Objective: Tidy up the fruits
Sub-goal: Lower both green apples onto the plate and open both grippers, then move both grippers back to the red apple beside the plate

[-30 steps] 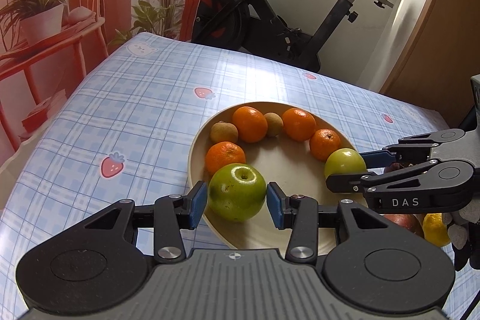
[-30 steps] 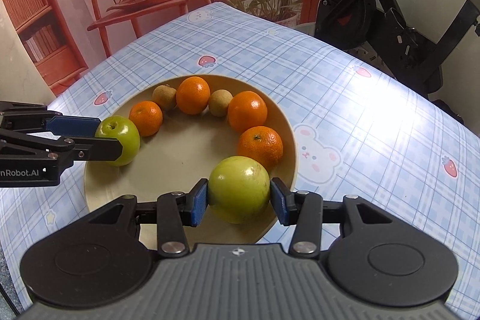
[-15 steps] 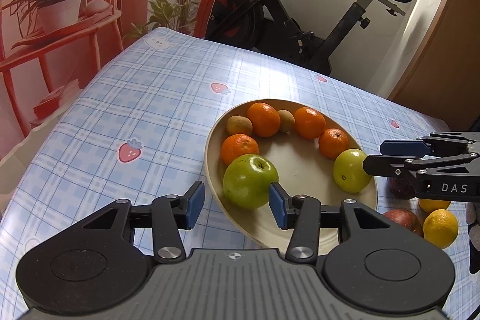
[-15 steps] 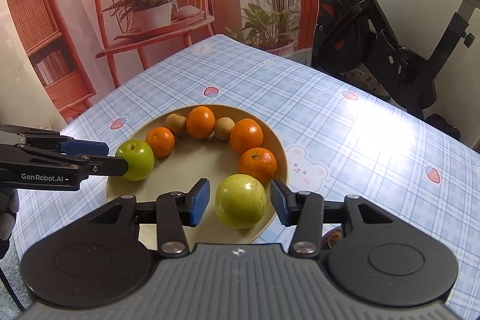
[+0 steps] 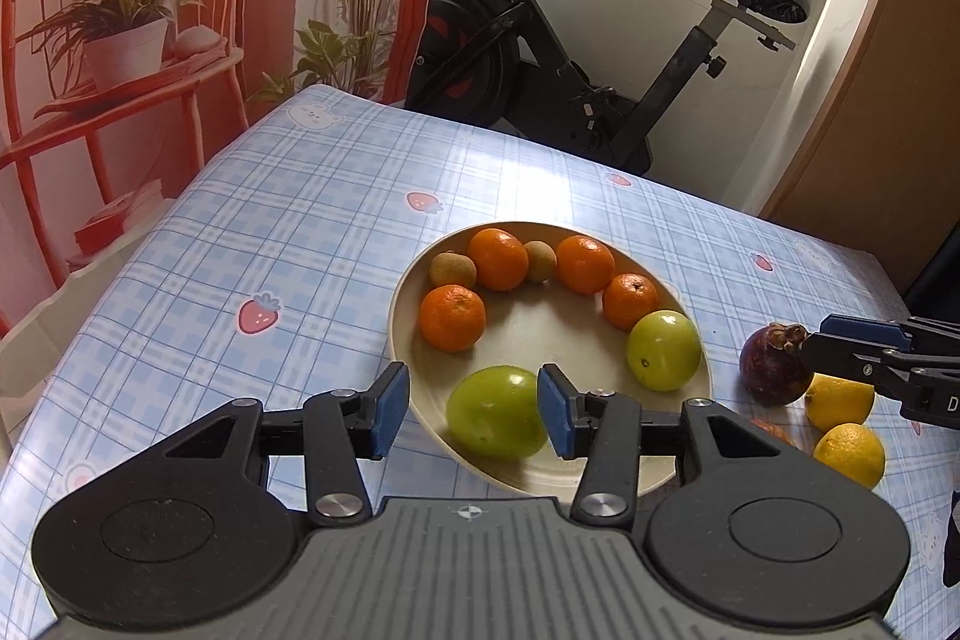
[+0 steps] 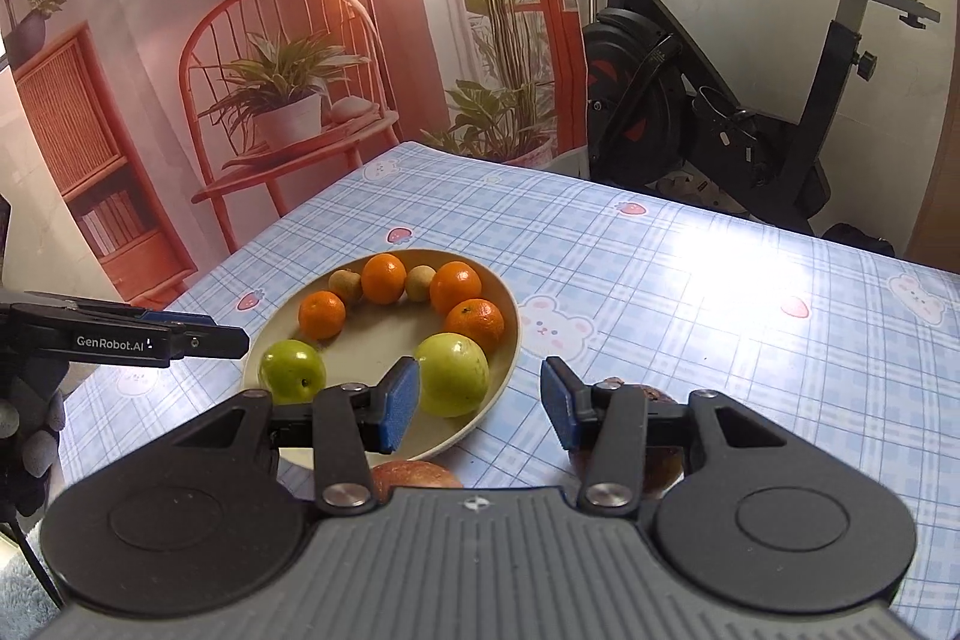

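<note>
Both grippers hang empty over the table. Left gripper [image 5: 474,409] has its blue pads spread, and the near green apple [image 5: 497,421] sits on the plate between them, close to the right pad, with a clear gap on the left side, so nothing is gripped. Right gripper [image 6: 480,403] is just as loose: its pads stand apart over bare checked tablecloth [image 6: 690,280], with the other green apple [image 6: 451,373] just past its left pad, lying free on the plate [image 6: 510,334].

On that cream plate the fruit forms an arc: four oranges, among them the front left one [image 5: 452,317] and the back one [image 5: 498,259], with two small brown kiwis [image 5: 452,270] tucked among them at the back. The two green apples close the arc at the near ends, each resting on the plate near its rim.

Off the plate, on the cloth to the right in the left wrist view, lie a dark purple mangosteen [image 5: 774,364] and two lemons [image 5: 839,402], with the right gripper's fingertips just beside the mangosteen. From the right wrist camera a reddish fruit [image 6: 414,473] peeks out under the gripper body, too hidden to name.

An exercise bike [image 6: 750,112] stands beyond the table.
</note>
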A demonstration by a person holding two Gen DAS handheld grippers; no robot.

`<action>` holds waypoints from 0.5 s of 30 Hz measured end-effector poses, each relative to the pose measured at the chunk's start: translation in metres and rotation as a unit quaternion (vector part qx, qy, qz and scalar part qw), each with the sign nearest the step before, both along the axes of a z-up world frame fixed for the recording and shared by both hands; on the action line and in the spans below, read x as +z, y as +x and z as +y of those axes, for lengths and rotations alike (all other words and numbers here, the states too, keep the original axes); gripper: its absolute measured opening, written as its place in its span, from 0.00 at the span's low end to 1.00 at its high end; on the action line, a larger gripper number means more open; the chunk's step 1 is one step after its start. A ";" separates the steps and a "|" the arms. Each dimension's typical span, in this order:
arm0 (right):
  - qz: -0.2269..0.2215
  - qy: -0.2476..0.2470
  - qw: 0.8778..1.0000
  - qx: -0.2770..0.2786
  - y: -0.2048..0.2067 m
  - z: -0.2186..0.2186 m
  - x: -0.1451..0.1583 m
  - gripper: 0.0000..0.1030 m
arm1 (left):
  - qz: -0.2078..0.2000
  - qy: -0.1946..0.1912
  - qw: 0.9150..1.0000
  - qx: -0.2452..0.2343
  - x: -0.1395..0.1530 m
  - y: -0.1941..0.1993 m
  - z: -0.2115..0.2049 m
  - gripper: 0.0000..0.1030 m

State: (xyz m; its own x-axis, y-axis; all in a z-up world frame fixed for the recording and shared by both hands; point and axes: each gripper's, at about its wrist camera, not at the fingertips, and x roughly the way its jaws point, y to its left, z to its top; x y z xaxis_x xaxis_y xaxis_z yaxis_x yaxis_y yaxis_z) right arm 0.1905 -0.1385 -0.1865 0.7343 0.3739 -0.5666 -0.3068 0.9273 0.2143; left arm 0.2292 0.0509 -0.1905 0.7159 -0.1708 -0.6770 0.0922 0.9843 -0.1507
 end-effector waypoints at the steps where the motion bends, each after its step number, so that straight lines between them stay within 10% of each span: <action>1: -0.003 0.004 1.000 -0.006 -0.005 -0.005 0.000 0.47 | -0.004 0.000 1.000 -0.004 0.003 -0.001 -0.004 0.48; 15: -0.067 0.028 0.995 -0.068 -0.069 -0.046 0.002 0.47 | -0.059 0.015 0.993 -0.104 0.023 -0.025 -0.070 0.48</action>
State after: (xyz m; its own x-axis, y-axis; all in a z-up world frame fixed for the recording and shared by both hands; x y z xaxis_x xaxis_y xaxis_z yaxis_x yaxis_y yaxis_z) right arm 0.1213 -0.1841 -0.1845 0.8481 0.2931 -0.4413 -0.2078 0.9503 0.2318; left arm 0.2047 -0.0192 -0.1675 0.7418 -0.3040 -0.5977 0.3095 0.9460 -0.0970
